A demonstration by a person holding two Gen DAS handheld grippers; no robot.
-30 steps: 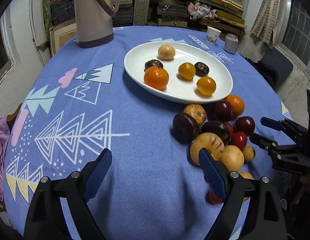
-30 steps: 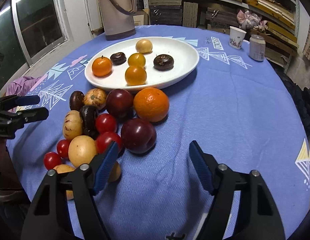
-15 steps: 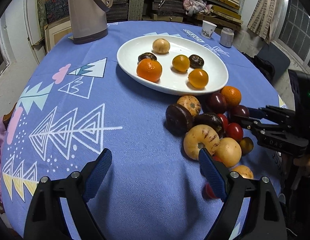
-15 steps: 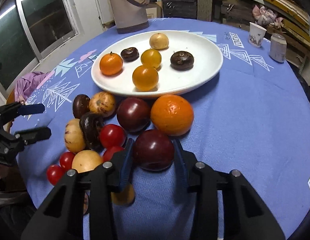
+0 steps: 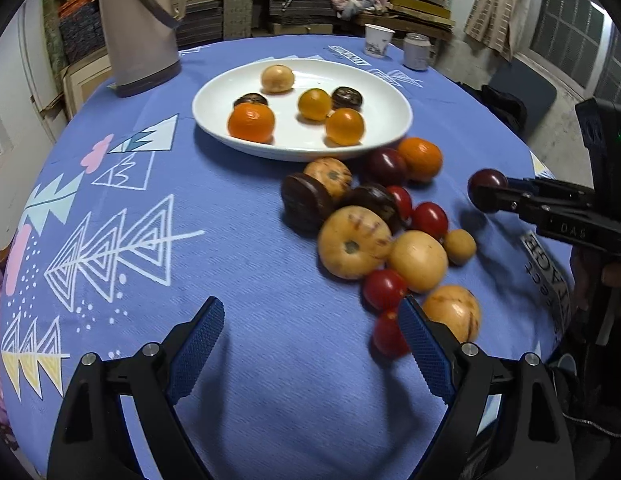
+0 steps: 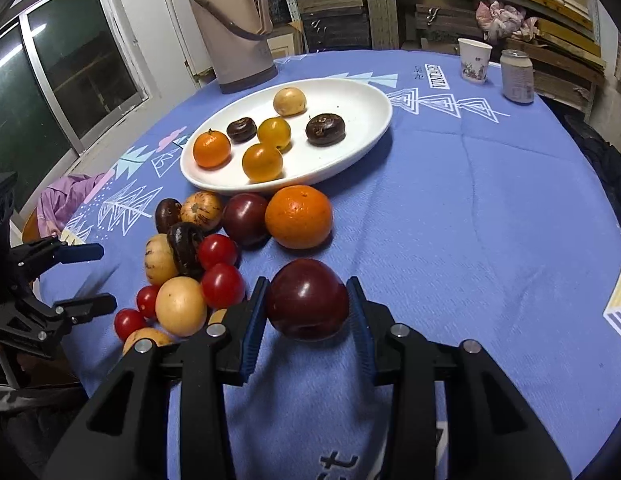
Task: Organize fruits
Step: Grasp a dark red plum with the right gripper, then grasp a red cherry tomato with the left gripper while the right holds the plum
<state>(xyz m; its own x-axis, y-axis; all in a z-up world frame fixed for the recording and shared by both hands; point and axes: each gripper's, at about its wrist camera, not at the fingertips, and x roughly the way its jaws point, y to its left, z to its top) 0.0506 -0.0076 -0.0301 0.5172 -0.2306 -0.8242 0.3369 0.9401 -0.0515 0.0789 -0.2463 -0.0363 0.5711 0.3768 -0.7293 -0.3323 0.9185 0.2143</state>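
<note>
Blue tabletop [image 6: 450, 208], fruit piled beside white plate [image 6: 362, 100]. Right tool [image 6: 308, 312] clamped on dark plum [image 6: 306, 300], lifted clear; left tool [image 5: 310, 344] wide, empty. Next, probably: carry over plate, release gently.

**Two wrist views over one counter**

The counter [image 5: 238, 360] is viewed steeply downward from close range along each gripper's fingers [image 5: 198, 336]. The white plate [image 5: 394, 120], the fruit pile [image 6: 190, 256] and the thermos [image 6: 234, 24] are shared; each gripper is caught at the other view's edge.
</note>
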